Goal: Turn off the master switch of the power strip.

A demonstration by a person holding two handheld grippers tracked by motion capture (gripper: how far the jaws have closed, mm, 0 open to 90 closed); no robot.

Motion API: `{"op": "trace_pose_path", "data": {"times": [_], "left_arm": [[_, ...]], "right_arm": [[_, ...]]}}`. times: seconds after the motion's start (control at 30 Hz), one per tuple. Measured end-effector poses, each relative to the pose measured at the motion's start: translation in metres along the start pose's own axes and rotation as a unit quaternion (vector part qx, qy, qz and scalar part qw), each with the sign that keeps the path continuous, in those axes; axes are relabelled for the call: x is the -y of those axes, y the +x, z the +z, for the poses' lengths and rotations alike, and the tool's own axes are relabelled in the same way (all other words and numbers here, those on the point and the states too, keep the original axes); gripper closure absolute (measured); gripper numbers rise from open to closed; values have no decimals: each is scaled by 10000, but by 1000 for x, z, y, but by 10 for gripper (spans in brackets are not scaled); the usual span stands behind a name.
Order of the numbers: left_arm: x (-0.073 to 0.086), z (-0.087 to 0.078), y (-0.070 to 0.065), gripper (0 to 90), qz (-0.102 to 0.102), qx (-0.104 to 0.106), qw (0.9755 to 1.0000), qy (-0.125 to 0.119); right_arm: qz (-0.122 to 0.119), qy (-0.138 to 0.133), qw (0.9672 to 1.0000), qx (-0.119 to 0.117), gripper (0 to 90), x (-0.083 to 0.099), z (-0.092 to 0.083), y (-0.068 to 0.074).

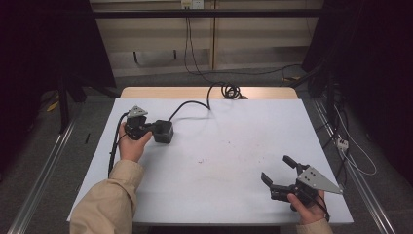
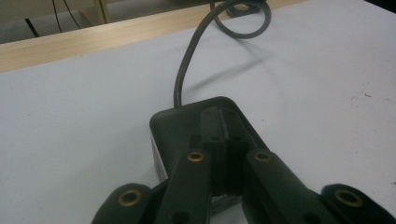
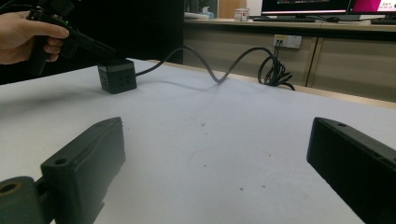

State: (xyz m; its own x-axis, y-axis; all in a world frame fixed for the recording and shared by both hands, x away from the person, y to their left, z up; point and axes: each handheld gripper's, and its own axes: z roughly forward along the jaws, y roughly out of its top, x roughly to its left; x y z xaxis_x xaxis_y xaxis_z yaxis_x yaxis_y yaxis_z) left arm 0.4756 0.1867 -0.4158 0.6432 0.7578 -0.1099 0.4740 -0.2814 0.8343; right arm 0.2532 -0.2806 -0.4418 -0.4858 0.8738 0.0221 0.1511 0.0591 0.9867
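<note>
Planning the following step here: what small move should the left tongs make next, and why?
Probably open a little: the left tongs rest shut on top of the black cube power strip, beside nothing they grip, so they need width to straddle it. The right tongs sit open, far off.

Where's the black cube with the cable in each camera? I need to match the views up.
High view: black cube left of centre on the white table, at the left gripper tips.
Left gripper view: lower centre, under the closed jaws.
Right gripper view: upper left, beyond the right gripper.
Shared landmark: its grey cable running to a coil at the far edge.
</note>
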Motion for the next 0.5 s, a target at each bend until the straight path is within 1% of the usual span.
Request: {"op": "trace_pose_path", "data": {"times": [0.03, 0.13, 0.4, 0.5], "left_arm": [[0, 0, 0, 900, -23, 2, 10000, 15], [1, 0, 0, 900, 3, 0, 10000, 51], [1, 1, 0, 900, -21, -30, 10000, 56], [1, 1, -1, 900, 9, -29, 10000, 54]], "right_arm": [[5, 8, 10000, 4, 43, 0, 0, 0], [-1, 5, 10000, -2, 42, 0, 0, 0], [-6, 6, 10000, -4, 42, 0, 0, 1], [-10, 12, 10000, -5, 42, 0, 0, 1]]}}
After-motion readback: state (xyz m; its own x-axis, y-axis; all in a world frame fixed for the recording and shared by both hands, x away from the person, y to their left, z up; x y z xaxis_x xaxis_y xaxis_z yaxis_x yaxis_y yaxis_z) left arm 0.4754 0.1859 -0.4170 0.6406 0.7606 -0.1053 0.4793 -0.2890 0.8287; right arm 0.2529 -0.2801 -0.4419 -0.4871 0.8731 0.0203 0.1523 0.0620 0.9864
